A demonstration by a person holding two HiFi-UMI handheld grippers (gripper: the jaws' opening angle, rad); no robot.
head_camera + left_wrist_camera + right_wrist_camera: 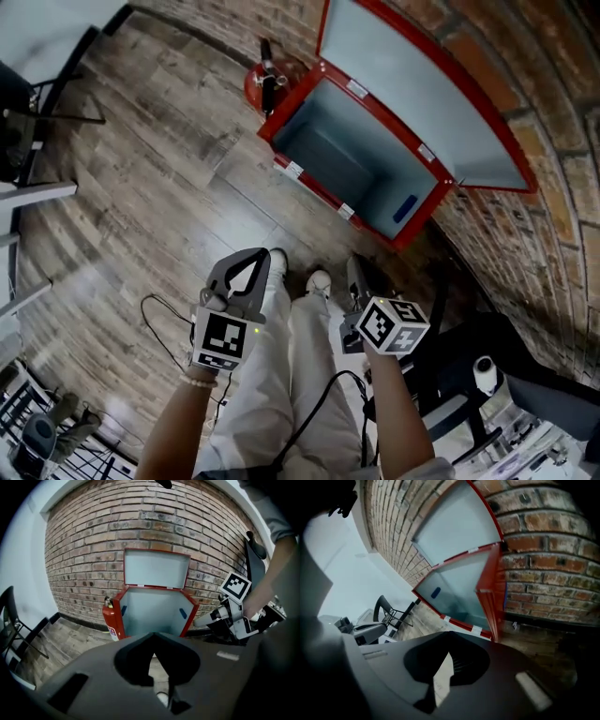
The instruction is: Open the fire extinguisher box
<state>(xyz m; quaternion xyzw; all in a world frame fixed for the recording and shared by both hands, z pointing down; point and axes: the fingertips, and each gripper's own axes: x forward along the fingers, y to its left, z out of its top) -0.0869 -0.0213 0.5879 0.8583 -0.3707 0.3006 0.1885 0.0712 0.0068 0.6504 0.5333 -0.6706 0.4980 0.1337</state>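
The fire extinguisher box (349,155) stands open at the upper right of the head view. The left gripper (255,255) and right gripper (355,272) each have 2 jaws pressed together, apparently empty. Only the right gripper view misses the red extinguisher (110,618) beside the box.

brick wall (562,244), wooden plank floor (159,187)

No writing was legible; the white label (112,631) on the red extinguisher (109,618) left of the box (152,611) was too small.

Glossy metal box (330,156), rough brick wall (565,192)
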